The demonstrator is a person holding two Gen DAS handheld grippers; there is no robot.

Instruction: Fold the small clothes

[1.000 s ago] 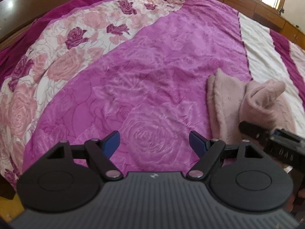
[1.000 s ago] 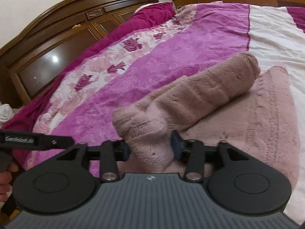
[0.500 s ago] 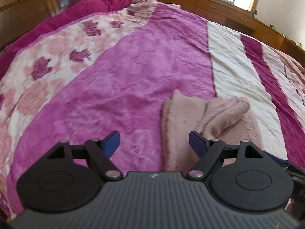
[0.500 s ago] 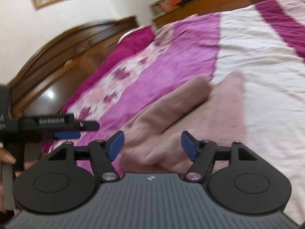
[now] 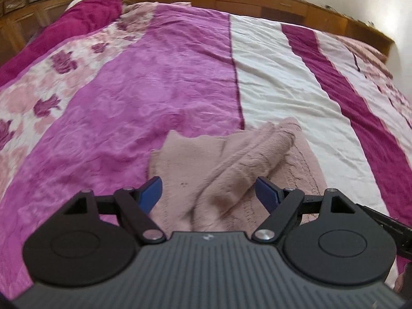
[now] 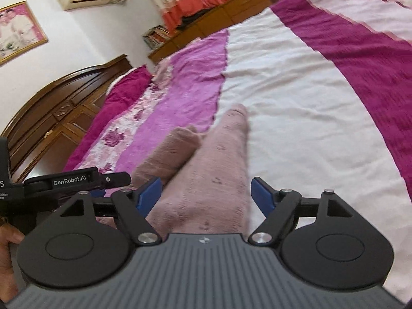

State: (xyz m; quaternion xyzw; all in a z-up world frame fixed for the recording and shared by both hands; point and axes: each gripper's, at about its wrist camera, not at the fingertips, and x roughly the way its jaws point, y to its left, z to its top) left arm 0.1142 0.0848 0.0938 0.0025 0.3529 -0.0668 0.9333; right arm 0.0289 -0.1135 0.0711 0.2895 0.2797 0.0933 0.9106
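Here, both tongs spread over pink knit garment (image 5: 226, 170), left tongs (image 5: 209, 193), right tongs (image 6: 206, 193); framed picture (image 6: 15, 29) only rightward

Readable text: one brand mark

"GenRobot.AI" stood in white on the black bar of the left gripper (image 6: 100, 193), seen from the right wrist view.

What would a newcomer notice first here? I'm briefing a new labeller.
The dusty-pink knit garment, partly folded, lies on the bed where the bedspread's magenta and white stripes meet. Both the left gripper and right gripper hover over it, jaws open.
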